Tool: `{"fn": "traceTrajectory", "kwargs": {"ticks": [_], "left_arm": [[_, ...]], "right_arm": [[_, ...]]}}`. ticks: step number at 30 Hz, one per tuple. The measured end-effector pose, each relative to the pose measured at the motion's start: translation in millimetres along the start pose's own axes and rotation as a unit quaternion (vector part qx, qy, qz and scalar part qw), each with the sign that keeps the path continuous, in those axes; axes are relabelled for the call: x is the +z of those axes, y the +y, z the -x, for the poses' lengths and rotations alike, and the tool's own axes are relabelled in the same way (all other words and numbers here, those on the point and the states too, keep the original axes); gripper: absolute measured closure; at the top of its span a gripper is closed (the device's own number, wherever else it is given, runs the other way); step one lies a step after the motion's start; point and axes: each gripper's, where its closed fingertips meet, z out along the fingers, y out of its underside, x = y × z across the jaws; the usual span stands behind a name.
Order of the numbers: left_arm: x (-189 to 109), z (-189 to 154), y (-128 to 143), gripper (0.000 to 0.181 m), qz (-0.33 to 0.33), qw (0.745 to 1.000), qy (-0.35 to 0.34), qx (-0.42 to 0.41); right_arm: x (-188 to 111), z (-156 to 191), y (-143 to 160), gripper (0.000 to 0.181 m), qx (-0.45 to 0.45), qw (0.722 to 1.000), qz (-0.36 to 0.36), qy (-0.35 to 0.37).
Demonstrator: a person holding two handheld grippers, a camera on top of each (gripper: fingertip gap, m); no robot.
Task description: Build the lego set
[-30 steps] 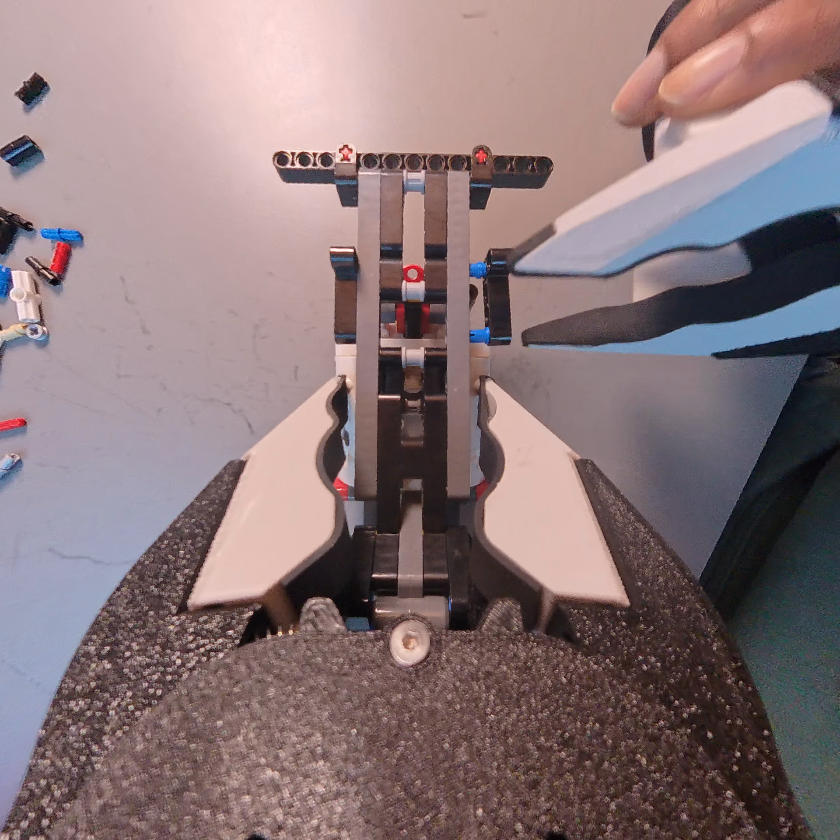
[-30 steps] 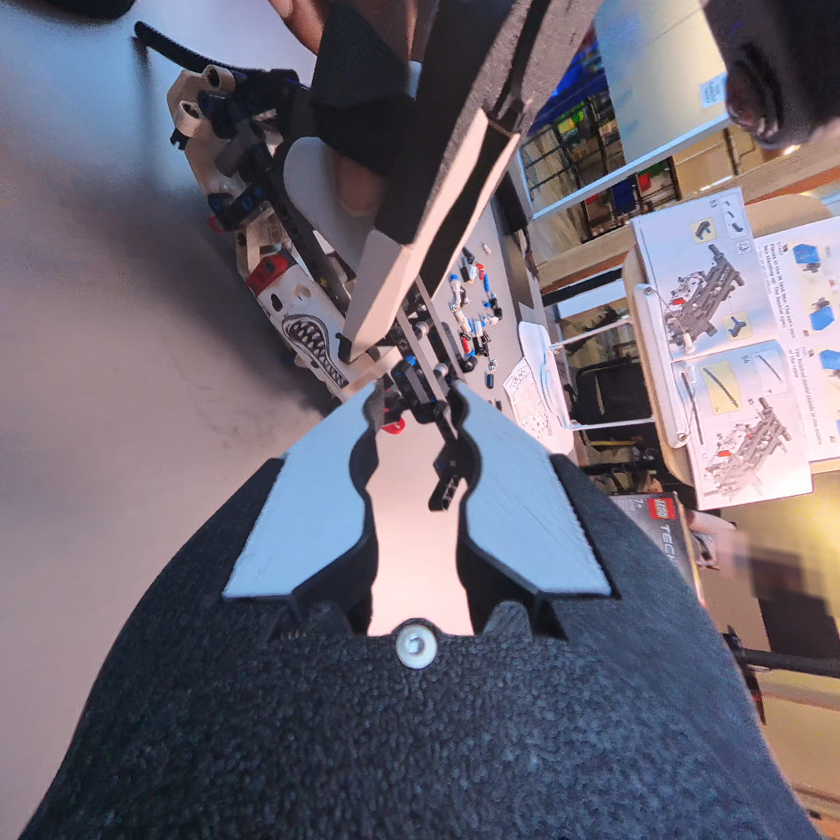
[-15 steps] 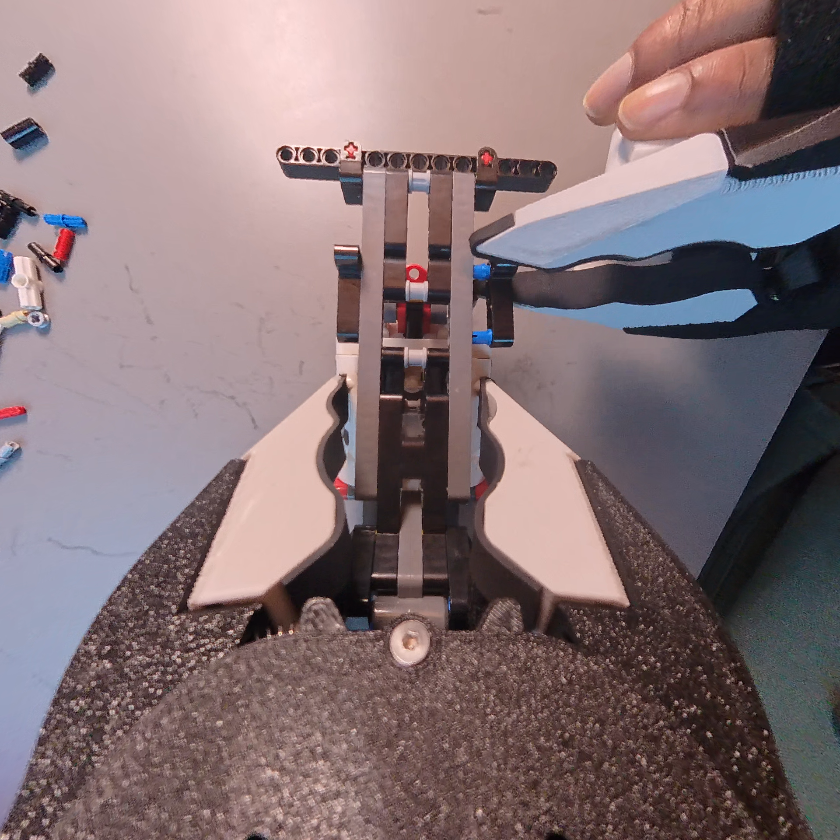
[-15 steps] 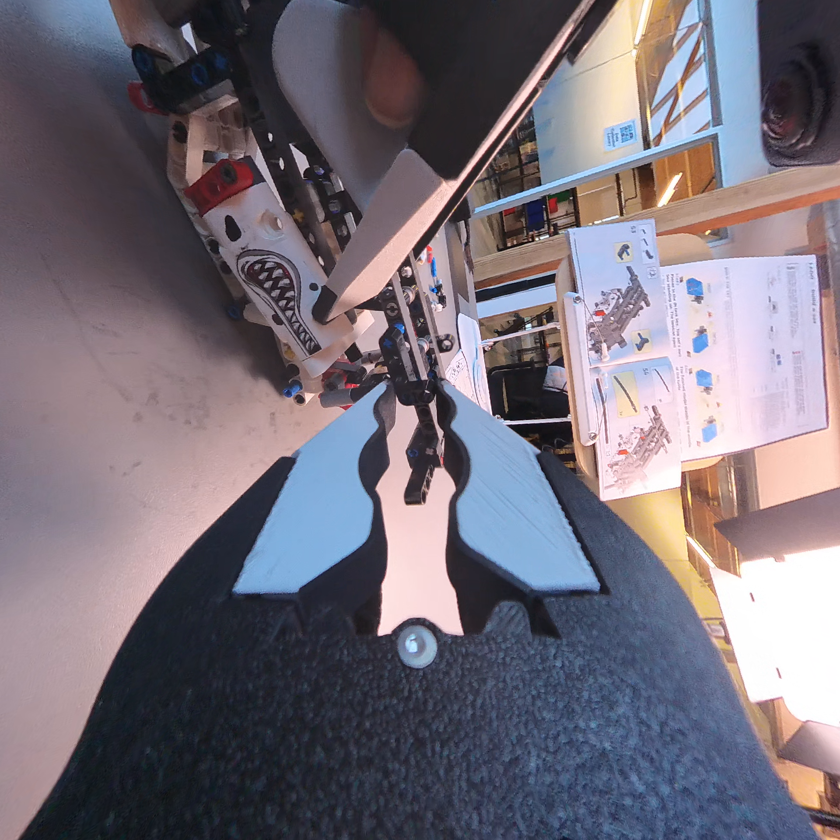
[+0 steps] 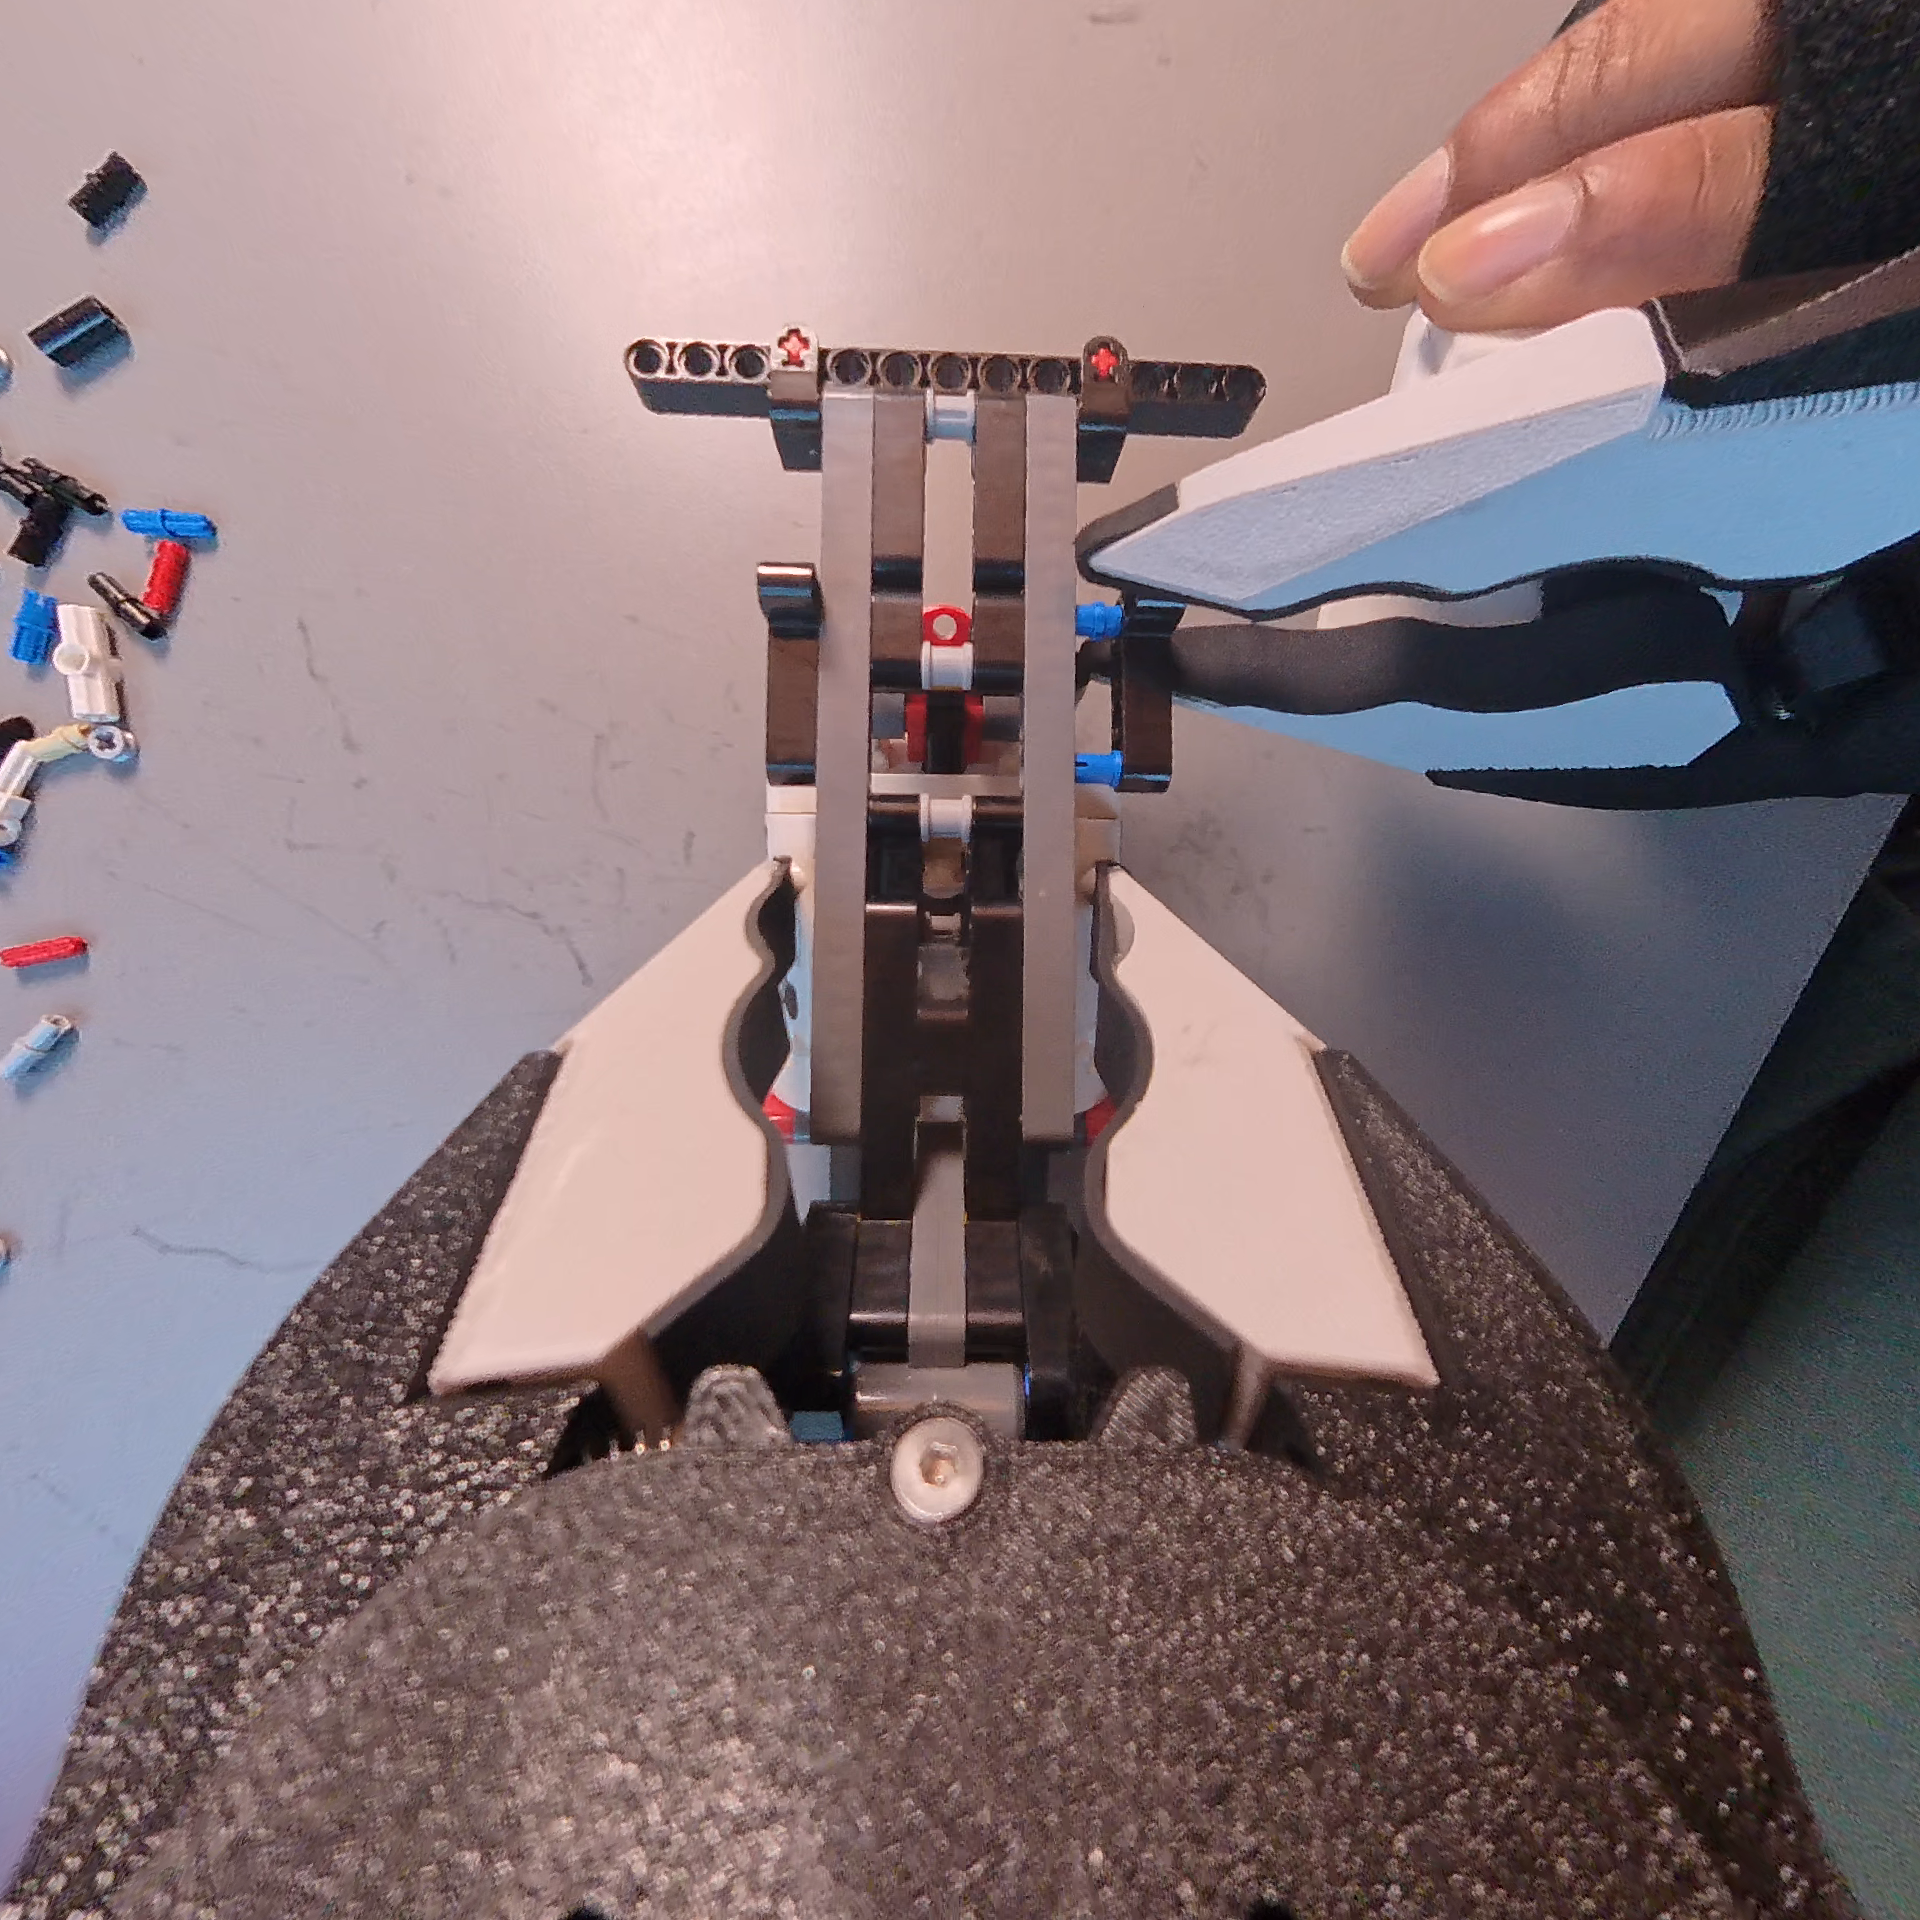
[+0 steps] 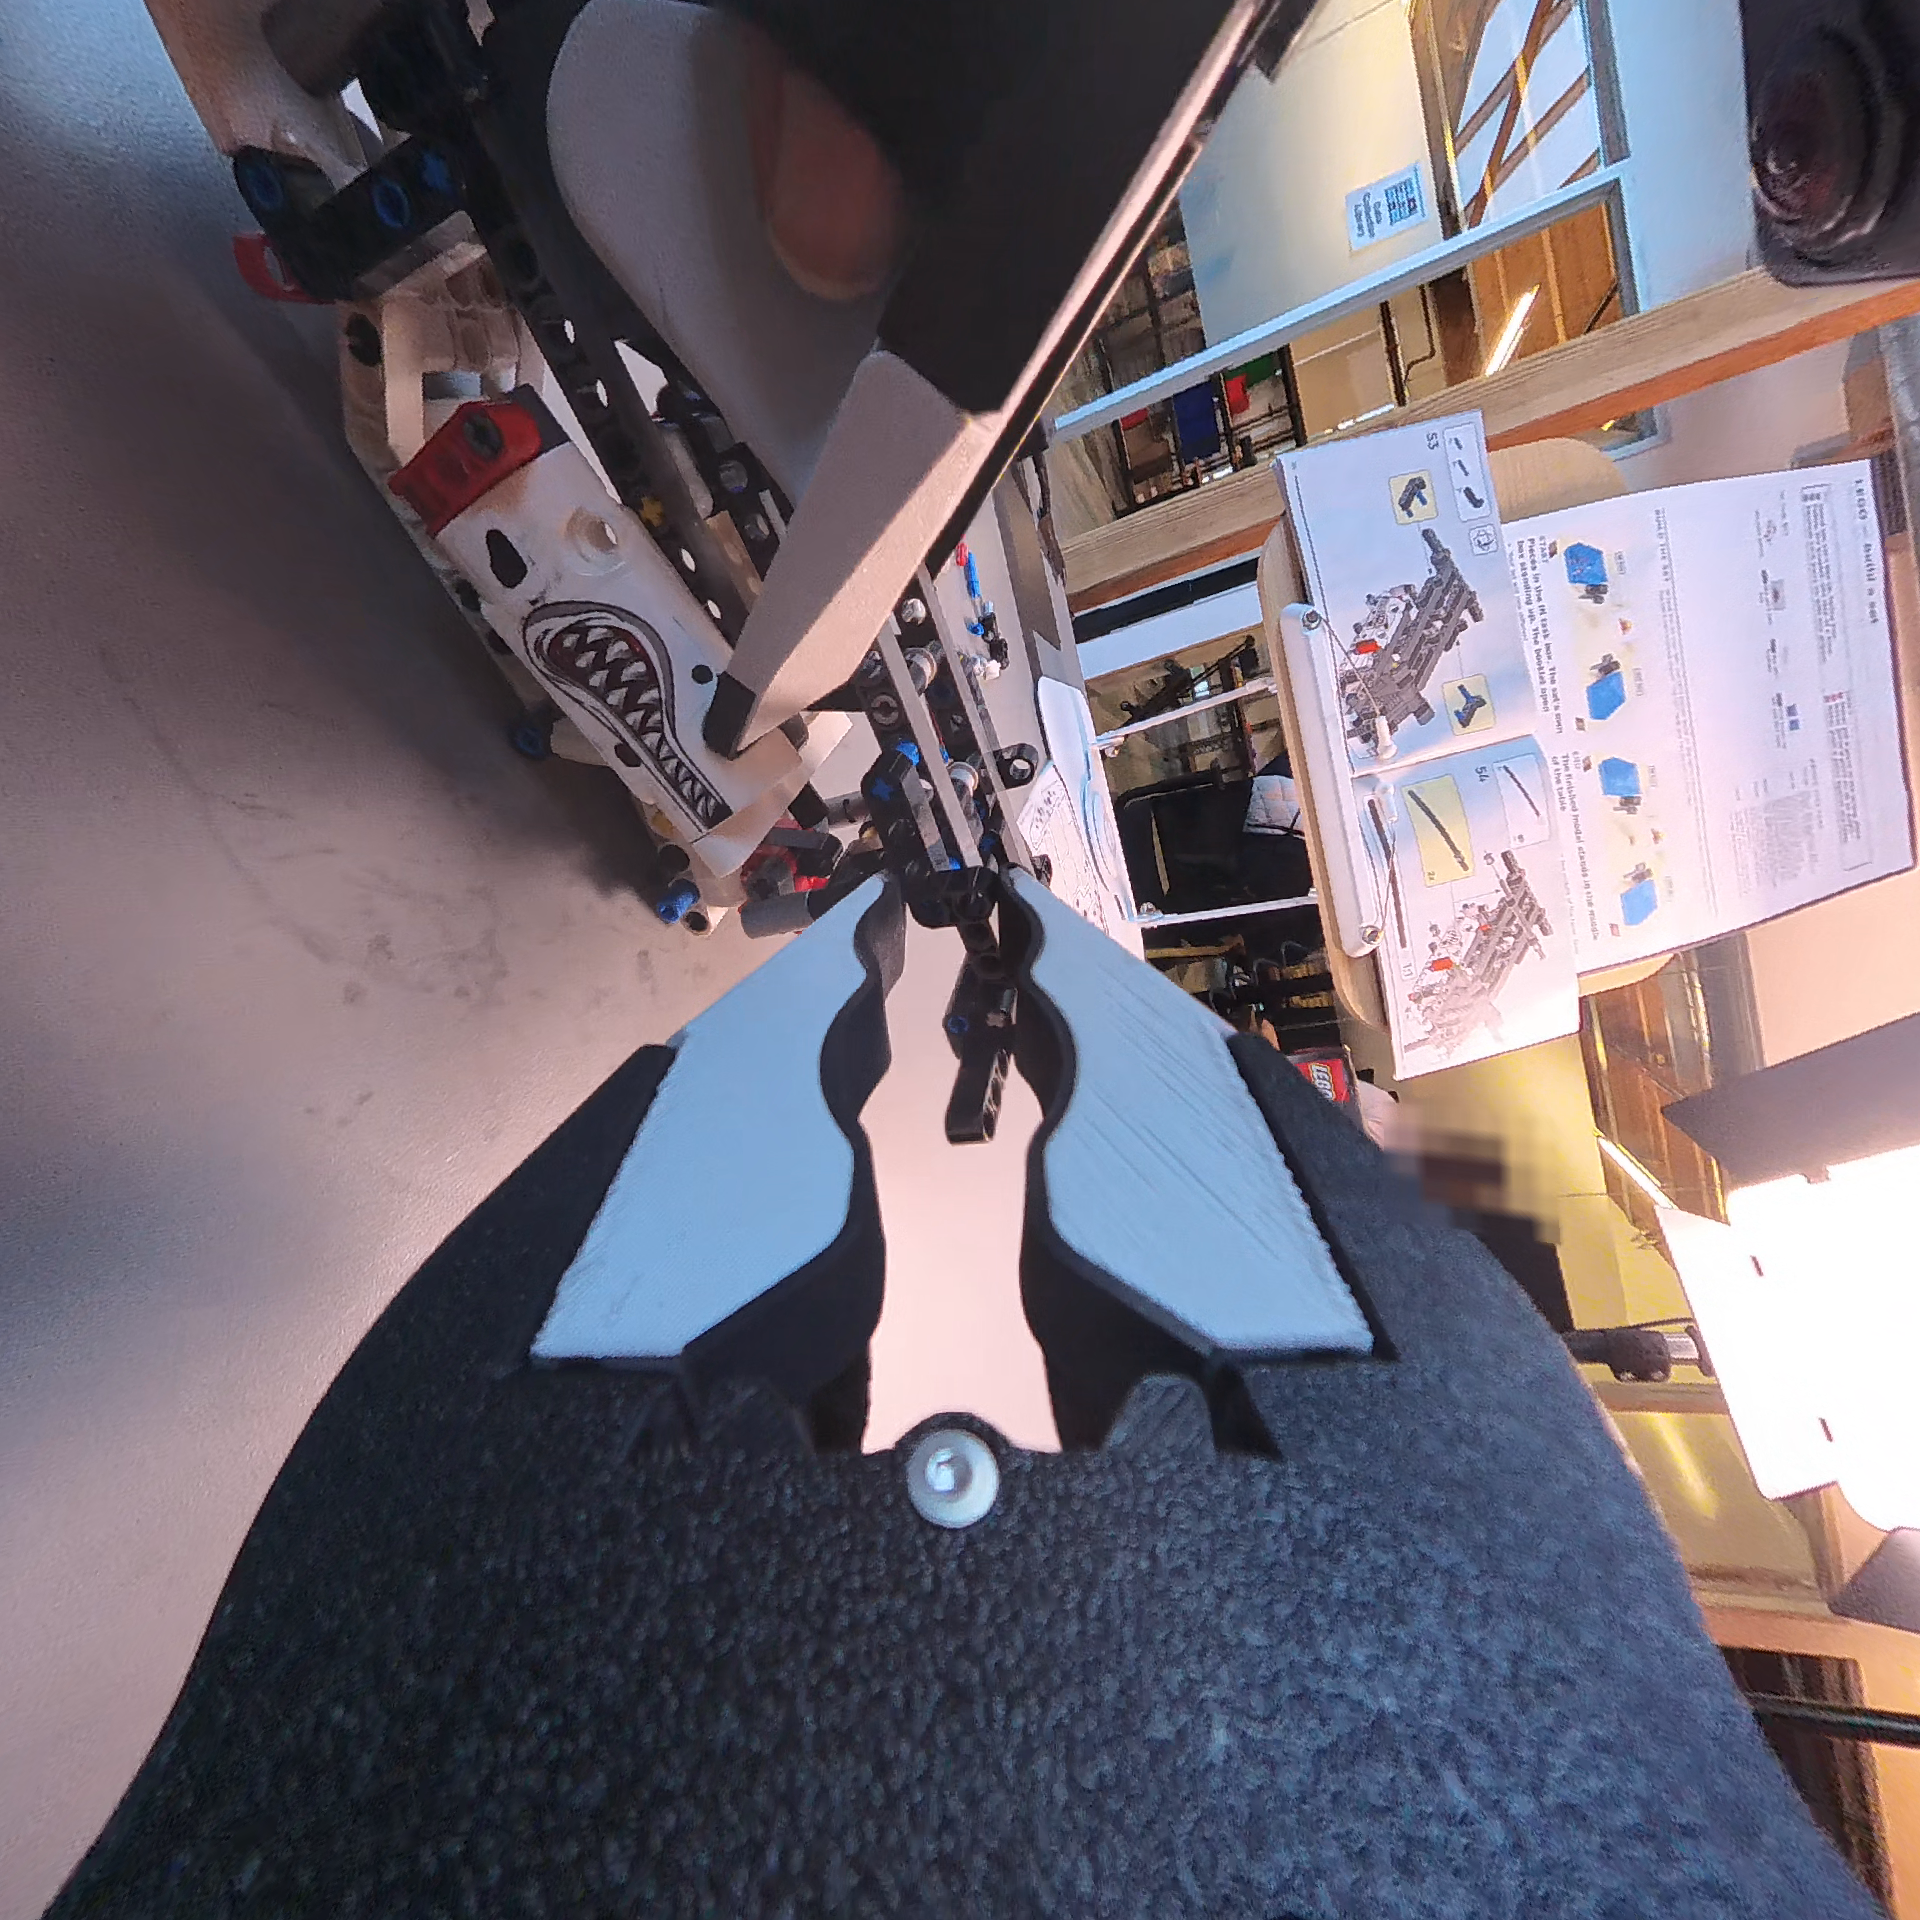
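My left gripper (image 5: 940, 883) is shut on the lego model (image 5: 945, 582), a tall frame of grey and black beams topped by a black holed crossbeam (image 5: 945, 366). My right gripper (image 5: 1132, 613) reaches in from the right and is shut on a small black beam (image 5: 1143, 707). That beam sits on two blue pins (image 5: 1096, 620) on the model's right side. In the right wrist view the black beam (image 6: 977, 1049) lies between my right gripper's (image 6: 948, 899) fingers. The model's white shark-mouth panel (image 6: 623, 665) is just ahead, with the left gripper's finger (image 6: 852, 582) over it.
Loose small pieces (image 5: 94, 623) lie on the grey table at the left. The table's edge (image 5: 1766, 1039) runs down the right. A person's hand (image 5: 1538, 177) holds the right gripper. An open instruction booklet (image 6: 1455, 779) and a printed sheet (image 6: 1714, 675) stand beyond the table.
My right gripper has moved in to the model's right side and closed around the black beam on the blue pins. The left gripper and the model have stayed still.
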Motion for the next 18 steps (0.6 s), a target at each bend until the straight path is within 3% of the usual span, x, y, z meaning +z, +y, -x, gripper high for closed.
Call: {"fn": "traceTrajectory", "kwargs": {"ticks": [4, 7, 9, 11, 14, 18], "left_arm": [[-1, 0, 0, 0.125, -0.004, 1.0, 0.006, -0.006], [-1, 1, 0, 0.125, -0.008, 1.0, 0.006, -0.006], [-1, 1, -1, 0.125, -0.014, 1.0, 0.007, -0.004], [-2, 0, -1, 0.125, -0.02, 1.0, 0.005, 0.002], [-3, 0, -2, 0.125, -0.033, 0.999, -0.004, 0.006], [-3, 1, -3, 0.124, -0.039, 0.999, -0.007, 0.003]], "right_arm": [[0, -1, -2, 0.161, 0.025, 0.999, -0.024, -0.011], [-7, 3, -8, 0.145, 0.102, 0.99, -0.071, -0.064], [-16, -5, -9, 0.144, 0.205, 0.97, -0.092, -0.091], [-25, -11, -7, 0.15, 0.322, 0.932, -0.095, -0.138], [-33, -14, -10, 0.15, 0.408, 0.892, -0.087, -0.173], [-27, 4, -5, 0.149, 0.374, 0.913, -0.031, -0.161]]}}
